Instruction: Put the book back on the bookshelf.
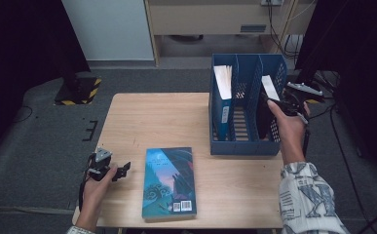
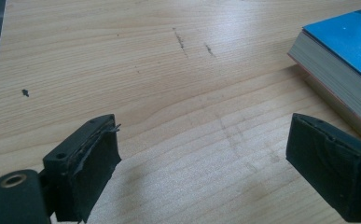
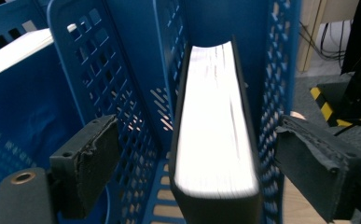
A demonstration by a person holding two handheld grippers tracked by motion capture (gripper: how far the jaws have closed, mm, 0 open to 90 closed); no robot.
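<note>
Over at the blue file rack (image 1: 247, 146), in its rightmost slot, the right gripper (image 1: 277, 105) stands released, jaws spread wide of the dark-covered book (image 1: 266, 105) that sits upright there, page edges up. From the right gripper view, that book (image 3: 215, 135) lies between the two pads with clear air on both sides, and the rack's perforated divider (image 3: 122, 93) runs close by one pad. Good release, I'd say; the smart move now is to draw the hand straight back along the slot line, so neither pad clips the book's cover or snags the rack wall and tips the whole thing.

Rack contents, then: leftmost slot holds a blue-covered book (image 1: 222, 97) standing upright, middle slot looks empty, rightmost slot has the dark one.

Near side of the rack, lying flat on the wooden table (image 1: 142, 117), is a blue paperback (image 1: 169, 181), back cover up with its barcode showing. Further out from the rack, past that paperback, the left gripper (image 1: 124, 170) rests at the table's edge, jaws released and holding nothing; its own view shows bare wood between the pads and the paperback's (image 2: 341, 60) page edge just beside one jaw. That one looks next for the empty slot.
</note>
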